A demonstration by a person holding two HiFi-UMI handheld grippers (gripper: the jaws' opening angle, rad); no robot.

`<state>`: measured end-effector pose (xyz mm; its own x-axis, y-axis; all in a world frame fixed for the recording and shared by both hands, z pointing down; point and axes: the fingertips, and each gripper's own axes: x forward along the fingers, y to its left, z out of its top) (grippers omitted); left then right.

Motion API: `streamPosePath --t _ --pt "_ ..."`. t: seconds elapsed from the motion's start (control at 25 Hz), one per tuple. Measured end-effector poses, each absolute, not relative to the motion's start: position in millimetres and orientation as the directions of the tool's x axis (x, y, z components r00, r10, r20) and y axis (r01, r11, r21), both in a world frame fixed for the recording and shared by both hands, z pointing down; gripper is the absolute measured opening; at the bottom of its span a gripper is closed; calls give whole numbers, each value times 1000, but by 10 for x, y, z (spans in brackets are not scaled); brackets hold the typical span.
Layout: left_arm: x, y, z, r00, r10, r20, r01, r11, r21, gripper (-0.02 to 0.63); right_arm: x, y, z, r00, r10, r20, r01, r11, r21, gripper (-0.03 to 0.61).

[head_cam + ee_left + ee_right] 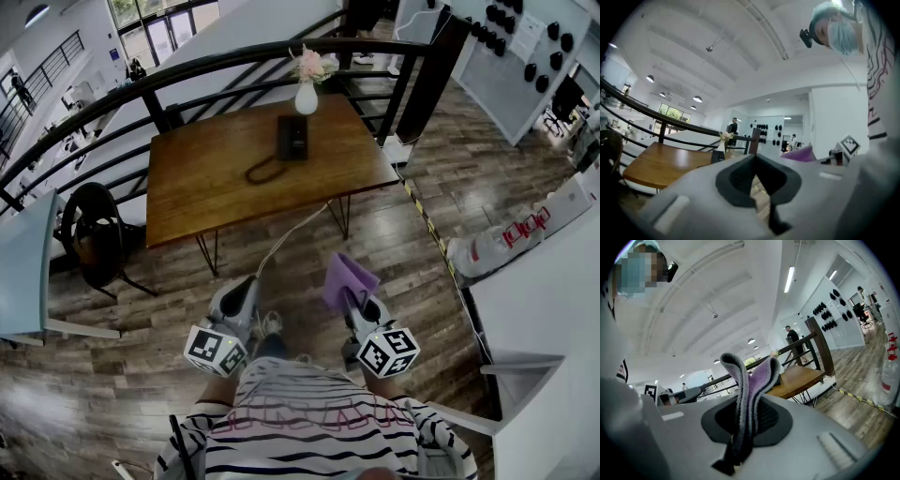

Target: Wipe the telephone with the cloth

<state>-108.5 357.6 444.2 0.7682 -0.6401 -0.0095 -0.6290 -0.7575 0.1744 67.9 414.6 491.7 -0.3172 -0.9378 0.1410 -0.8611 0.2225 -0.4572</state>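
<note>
Wooden floor fills the lower frame, where your right tongs (354, 298) are clamped on the purple cloth (348, 276) and your left tongs (248, 284), jaws pressed together, carry nothing. Well above them, at upper centre, the telephone (292, 137) lies on the table (206, 192) near a white vase (307, 97).

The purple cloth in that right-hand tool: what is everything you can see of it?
The cloth is purple with pale grey edges and looks like soft terry fabric. Folded, it is pinched between the shut jaws of the right hand-held gripper, its free end standing up and curling over. Only that gripper touches it; it is far from the telephone on the wooden table.
</note>
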Motion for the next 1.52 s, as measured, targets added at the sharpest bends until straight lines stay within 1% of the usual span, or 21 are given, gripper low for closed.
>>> streamPosePath --t 0.32,0.68,1.12,1.52 --pt "-1073 3622 4483 766 -643 -13 -628 -752 199 0 763 4168 4898 -311 -944 111 -847 222 -483 35" --pt "-995 3222 4571 771 -637 -3 -621 -753 216 0 840 3829 4942 -295 -947 125 -845 197 -498 36" --pt "-1027 1835 4517 779 -627 -16 -608 -761 227 0 857 2551 4851 -263 -955 137 -857 166 -488 35" --pt "-1173 472 4442 804 -594 -18 -574 -785 235 1 651 1200 4759 -236 -960 149 -868 139 -476 36"
